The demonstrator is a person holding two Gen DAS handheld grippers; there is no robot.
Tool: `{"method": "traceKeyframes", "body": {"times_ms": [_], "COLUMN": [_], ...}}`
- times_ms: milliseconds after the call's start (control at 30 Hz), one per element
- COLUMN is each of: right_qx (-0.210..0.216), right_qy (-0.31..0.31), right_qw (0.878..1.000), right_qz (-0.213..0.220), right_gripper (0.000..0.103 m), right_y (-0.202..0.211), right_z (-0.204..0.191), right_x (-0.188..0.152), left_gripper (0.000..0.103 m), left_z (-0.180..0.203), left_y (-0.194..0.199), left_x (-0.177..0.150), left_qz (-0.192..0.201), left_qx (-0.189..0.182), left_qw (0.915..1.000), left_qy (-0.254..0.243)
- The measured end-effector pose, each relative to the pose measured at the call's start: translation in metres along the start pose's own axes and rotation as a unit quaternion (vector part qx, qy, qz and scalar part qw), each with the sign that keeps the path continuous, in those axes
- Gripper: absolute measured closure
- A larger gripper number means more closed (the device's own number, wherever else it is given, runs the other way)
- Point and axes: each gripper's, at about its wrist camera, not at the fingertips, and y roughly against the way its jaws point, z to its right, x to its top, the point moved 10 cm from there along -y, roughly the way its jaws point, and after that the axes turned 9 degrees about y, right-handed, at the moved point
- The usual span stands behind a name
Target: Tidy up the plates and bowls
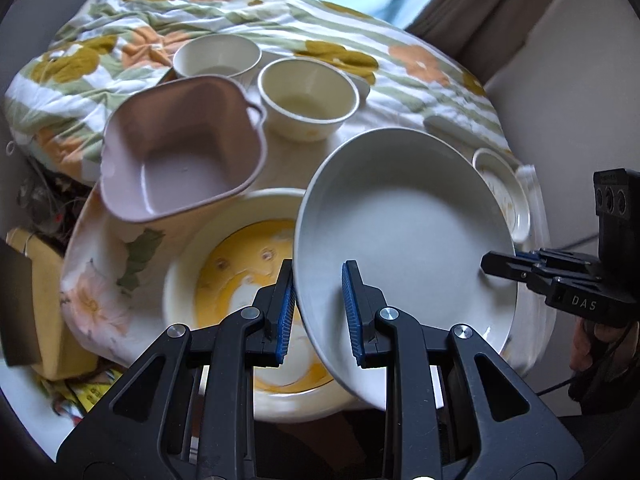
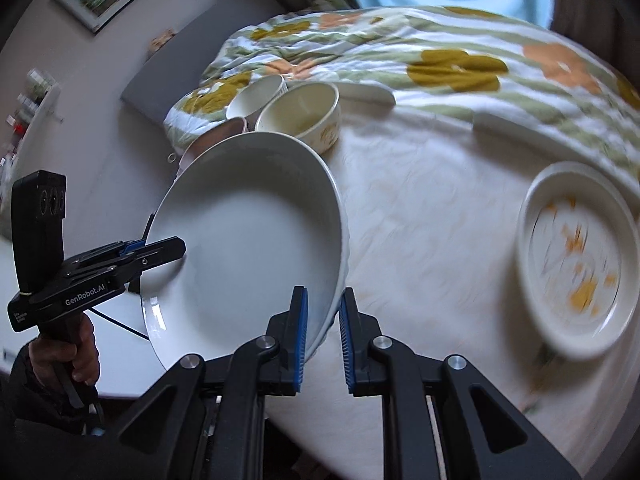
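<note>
A large plain white plate (image 1: pixel 404 232) is held tilted above the table by both grippers. My left gripper (image 1: pixel 318 312) is shut on its left rim; it also shows in the right wrist view (image 2: pixel 160 248). My right gripper (image 2: pixel 324 332) is shut on the plate (image 2: pixel 248 248) at its right rim; it also shows in the left wrist view (image 1: pixel 496 264). Below the plate lies a yellow-patterned plate (image 1: pixel 224 280) on a large floral plate (image 1: pixel 100 272). A pink square bowl (image 1: pixel 180 148) sits on that floral plate's far side.
Two cream bowls (image 1: pixel 308 98) (image 1: pixel 218 56) stand behind the pink one. A small orange-patterned plate (image 2: pixel 576 260) lies on the table at the right. A flowered cloth (image 2: pixel 440 60) covers the far side. The table edge is near my grippers.
</note>
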Motion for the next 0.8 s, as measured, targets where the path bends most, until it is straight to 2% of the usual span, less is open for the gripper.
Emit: {"method": "traceKeyframes", "body": {"times_ms": [200, 400, 567, 800], "right_qx": [-0.034, -0.077, -0.107, -0.128], "right_qy": [-0.060, -0.104, -0.111, -0.111], "right_qw": [0.998, 0.992, 0.988, 0.986], "right_qz": [0.004, 0.011, 0.009, 0.009], "right_gripper": [0.089, 0.089, 0.089, 0.089], "right_y": [-0.025, -0.038, -0.042, -0.047], "right_z": [-0.028, -0.032, -0.036, -0.041], "right_x": [-0.029, -0.045, -0.048, -0.048], "left_gripper": [0.083, 0.083, 0.083, 0.083], "left_z": [-0.026, -0.040, -0.045, -0.052], "left_y": [-0.012, -0.035, -0.047, -0.059], "left_x": [-0.004, -0.014, -0.016, -0.016], "left_qz": [-0.028, -0.059, -0.065, -0.059], "left_qx": [-0.016, -0.023, -0.016, 0.018], "left_qw": [0.9986, 0.9945, 0.9925, 0.9895], "left_qy": [-0.043, -0.083, -0.102, -0.131]}}
